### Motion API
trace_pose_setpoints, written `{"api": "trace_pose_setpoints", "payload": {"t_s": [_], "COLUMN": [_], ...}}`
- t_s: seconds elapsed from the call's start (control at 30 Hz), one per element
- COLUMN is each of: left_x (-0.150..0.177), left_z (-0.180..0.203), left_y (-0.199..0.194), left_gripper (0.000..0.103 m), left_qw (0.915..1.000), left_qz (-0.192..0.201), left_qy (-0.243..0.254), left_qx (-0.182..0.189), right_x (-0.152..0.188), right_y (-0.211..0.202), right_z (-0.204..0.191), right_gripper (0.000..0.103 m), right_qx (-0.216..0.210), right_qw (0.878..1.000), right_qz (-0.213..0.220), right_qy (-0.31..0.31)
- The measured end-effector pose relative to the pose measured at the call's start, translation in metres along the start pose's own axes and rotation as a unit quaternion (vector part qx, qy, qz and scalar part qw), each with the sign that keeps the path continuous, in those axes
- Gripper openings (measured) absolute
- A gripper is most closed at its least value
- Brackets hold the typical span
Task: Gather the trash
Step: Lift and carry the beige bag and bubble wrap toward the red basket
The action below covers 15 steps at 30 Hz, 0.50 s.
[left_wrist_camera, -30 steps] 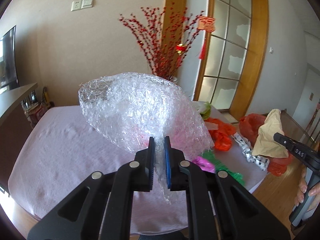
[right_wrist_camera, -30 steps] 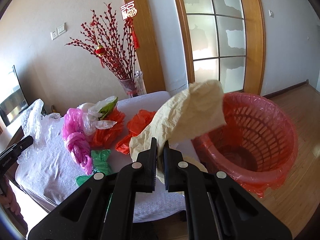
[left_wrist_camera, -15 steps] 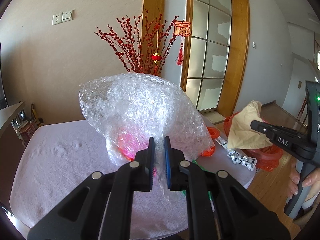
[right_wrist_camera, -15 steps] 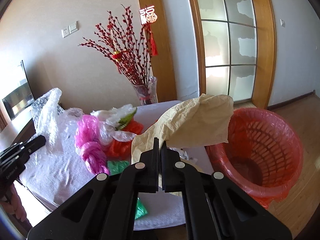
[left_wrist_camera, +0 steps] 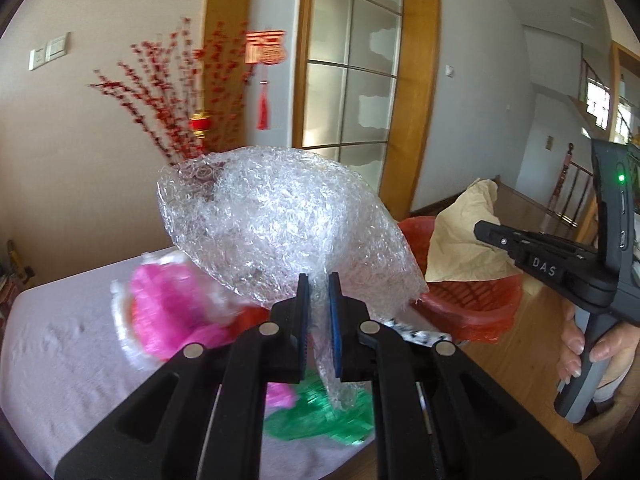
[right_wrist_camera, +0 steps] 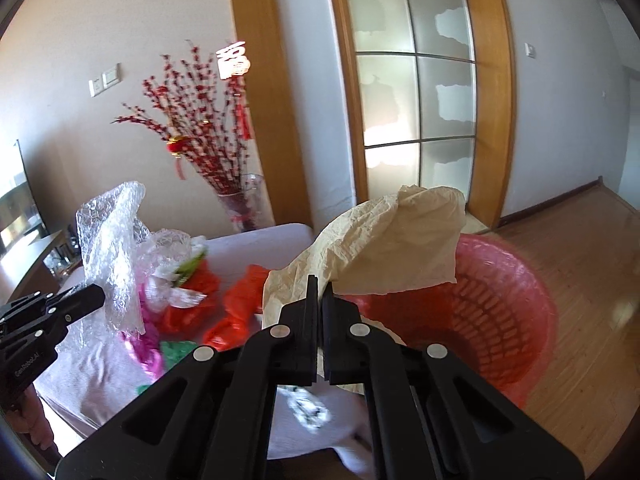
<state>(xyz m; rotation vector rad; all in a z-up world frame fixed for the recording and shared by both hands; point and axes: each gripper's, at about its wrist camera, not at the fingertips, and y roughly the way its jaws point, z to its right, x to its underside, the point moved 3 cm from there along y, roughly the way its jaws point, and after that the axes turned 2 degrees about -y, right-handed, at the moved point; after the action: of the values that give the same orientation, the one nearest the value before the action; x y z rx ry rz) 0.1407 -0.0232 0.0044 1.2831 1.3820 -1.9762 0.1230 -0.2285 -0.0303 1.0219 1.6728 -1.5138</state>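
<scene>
The left gripper (left_wrist_camera: 318, 322) has its jaws pinching the gathered tail of a large crumpled sheet of clear bubble wrap (left_wrist_camera: 280, 224), which balloons up and forward above the jaw tips and hangs a little below them. Beneath and to the left of the jaws, on a table covered in pale lilac cloth (left_wrist_camera: 68, 344), lie a bright pink plastic bag (left_wrist_camera: 168, 308) and a green crinkled plastic bag (left_wrist_camera: 316, 416); both are blurred.

The right gripper (right_wrist_camera: 320, 316) has its jaws pressed nearly together on a crumpled sheet of tan paper (right_wrist_camera: 384, 248), which rises above the jaw tips and leans to their right. Just past and right of those jaws stands a round red plastic basket lined with a red bag (right_wrist_camera: 520, 300), on the wooden floor (right_wrist_camera: 592, 272) beside the table; the paper's upper flap hangs over its near rim. To the left of the right jaws, orange-red plastic bags (right_wrist_camera: 236, 312) rest on the cloth.
</scene>
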Motion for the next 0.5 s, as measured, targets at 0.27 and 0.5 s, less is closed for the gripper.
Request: {"api": "trace_pose_setpoints", "payload": {"t_s": [0.27, 0.5], "left_x": [-0.016, -0.017], "left_z": [0.075, 0.119], "left_y": [0.058, 0.114], "left_gripper": [0.011, 0.011], "left_qw": [0.9967, 0.9915], "left_qz": [-0.013, -0.042], "left_qy": [0.019, 0.016], "left_qx": [0.078, 0.122], "right_x": [0.007, 0.012], "right_y": [0.006, 0.017], "right_z": [0.073, 0.118], "right_gripper": [0.002, 0.002], "right_qx": [0.048, 0.07], "right_qw": [0.998, 0.996], "right_qz": [-0.019, -0.034], "right_qy": [0.035, 0.045]}}
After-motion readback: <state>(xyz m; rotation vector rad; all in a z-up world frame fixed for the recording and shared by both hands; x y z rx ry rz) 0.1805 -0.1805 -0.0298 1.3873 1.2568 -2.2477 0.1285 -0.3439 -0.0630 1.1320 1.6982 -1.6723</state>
